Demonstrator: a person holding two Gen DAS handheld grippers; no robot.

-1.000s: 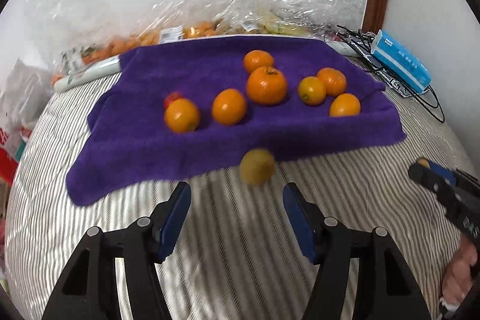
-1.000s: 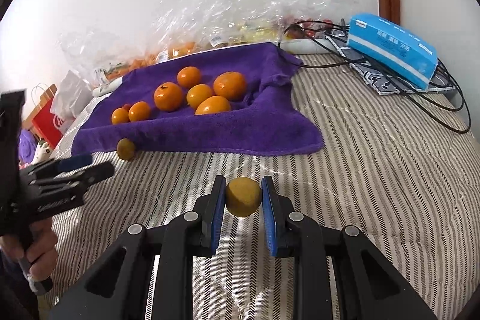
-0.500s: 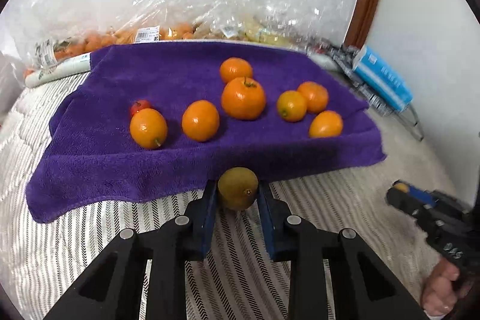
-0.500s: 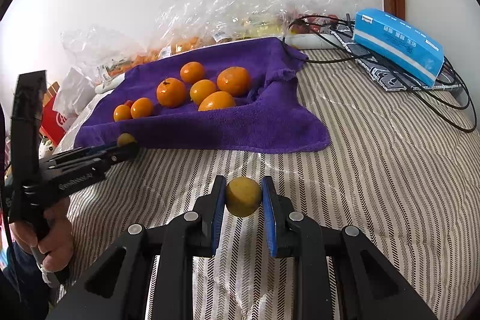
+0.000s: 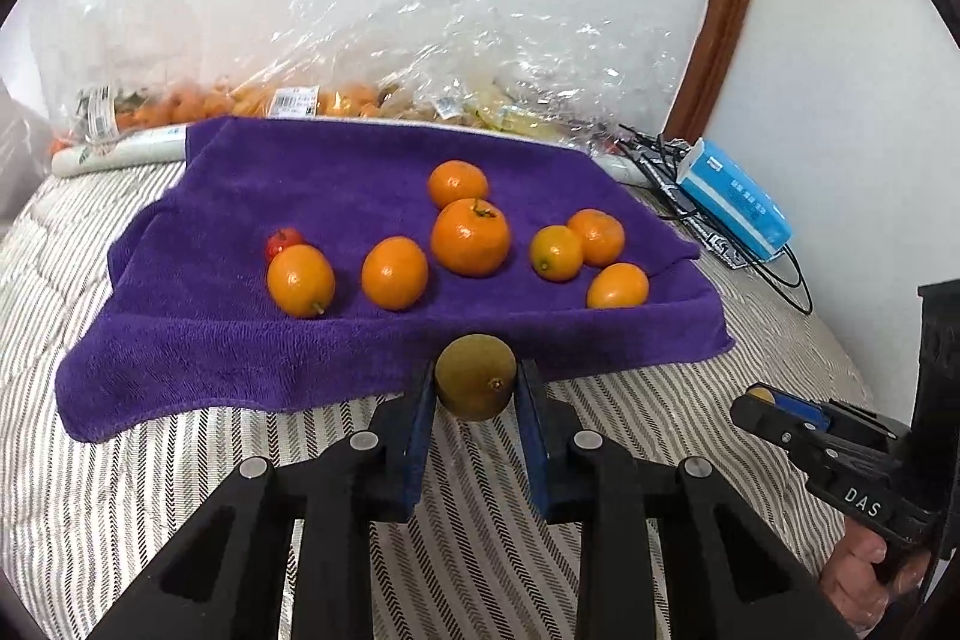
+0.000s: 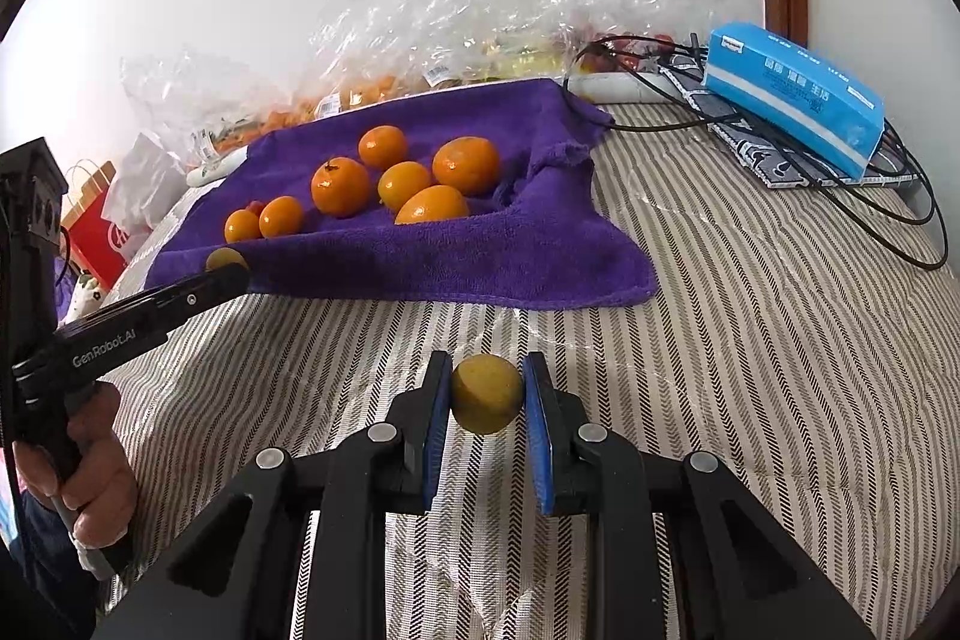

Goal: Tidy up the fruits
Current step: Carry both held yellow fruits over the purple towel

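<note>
A purple towel (image 5: 336, 346) lies on the striped bed with several orange fruits (image 5: 470, 237) and one small red fruit (image 5: 283, 238) on it. My left gripper (image 5: 475, 388) is shut on a greenish-yellow fruit (image 5: 475, 383) just in front of the towel's near edge. In the right wrist view, my right gripper (image 6: 487, 397) is shut on a yellow fruit (image 6: 486, 394) above the striped cover, right of the towel (image 6: 480, 250). The left gripper (image 6: 225, 274) shows there at the left with its fruit (image 6: 223, 258); the right gripper (image 5: 765, 403) appears at the left view's right edge.
Clear plastic bags of fruit (image 5: 336, 100) lie against the wall behind the towel. A blue tissue pack (image 6: 792, 97) and black cables (image 6: 876, 202) sit at the back right. A red paper bag (image 6: 99, 235) stands off the bed's left side.
My left gripper moved forward around the greenish-yellow fruit and closed on it, then lifted it slightly. The right gripper kept still, holding its yellow fruit.
</note>
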